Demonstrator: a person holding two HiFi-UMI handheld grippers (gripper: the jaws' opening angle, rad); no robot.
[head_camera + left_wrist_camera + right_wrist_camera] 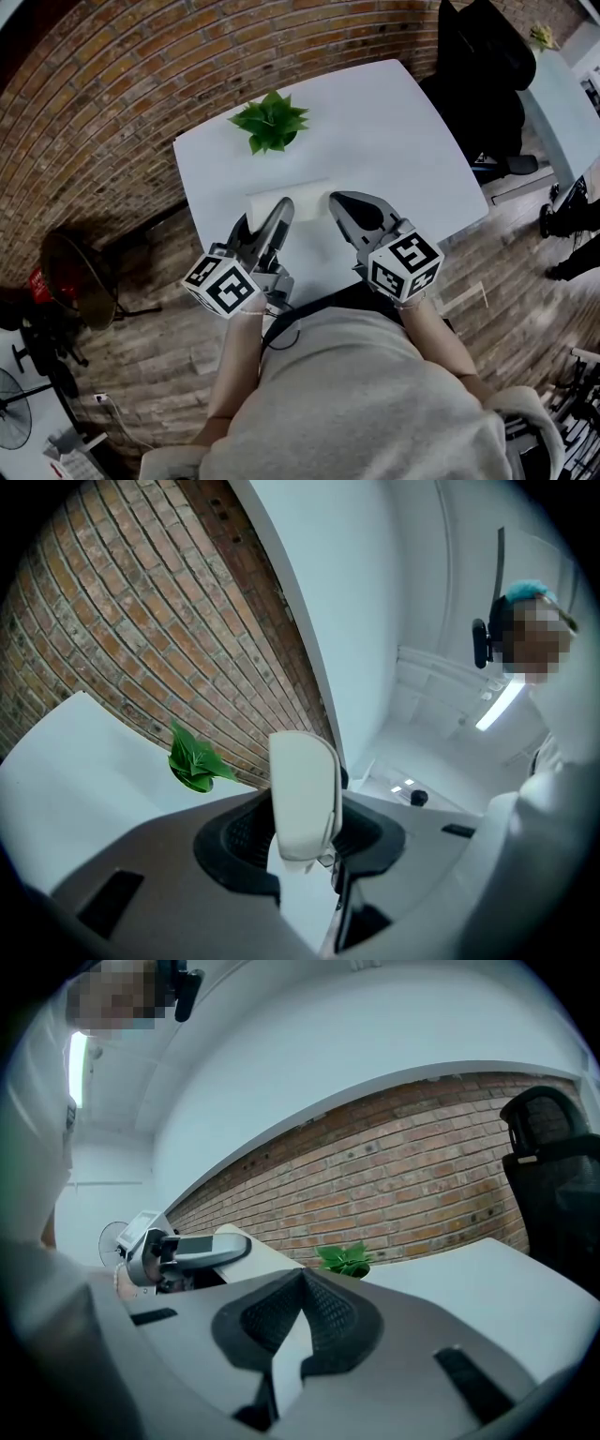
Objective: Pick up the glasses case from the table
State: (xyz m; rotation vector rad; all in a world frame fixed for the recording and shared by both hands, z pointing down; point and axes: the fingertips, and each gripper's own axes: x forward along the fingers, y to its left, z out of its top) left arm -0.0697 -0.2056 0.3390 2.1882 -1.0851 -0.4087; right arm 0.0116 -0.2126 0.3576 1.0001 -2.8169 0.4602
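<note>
Left tongs (278, 214) clamped on the white glasses case (305, 794)
Case lies on the person's side of the plant (270, 122), over the tabletop (394, 141); right tongs (339, 202) pressed together, empty, just beside it.

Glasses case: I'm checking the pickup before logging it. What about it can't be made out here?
Head view: the glasses case is white on the white table, so its outline fades and it is unclear whether it is off the table. The left tongs cover its near end.
Left gripper view: the case shows end-on between the pads, so its length and far end are hidden.
</note>
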